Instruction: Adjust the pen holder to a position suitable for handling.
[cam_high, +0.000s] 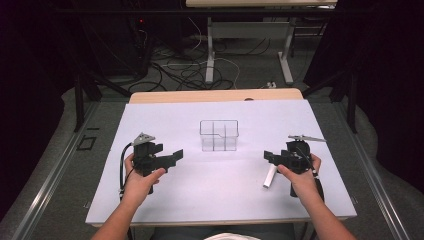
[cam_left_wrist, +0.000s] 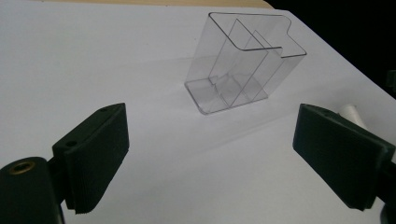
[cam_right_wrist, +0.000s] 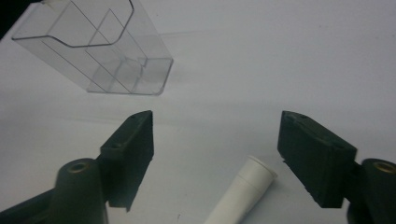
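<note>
Both forearms are seen entering the high view from 6 o'clock, each hand wrapped around a gripper. Left gripper (cam_high: 176, 156) is held at roughly 8 o'clock of the white table sheet (cam_high: 215, 195), jaws spread wide and nothing between them. Right gripper (cam_high: 268, 157) is held at about 4 o'clock, jaws likewise released and empty. White tube (cam_high: 270, 176) is noted lying flat on the sheet just beneath the right gripper, apart from its jaws. Clear divided organizer box (cam_high: 219, 135) is recorded upright at centre, between the two grippers, toward 12 o'clock of both.
</note>
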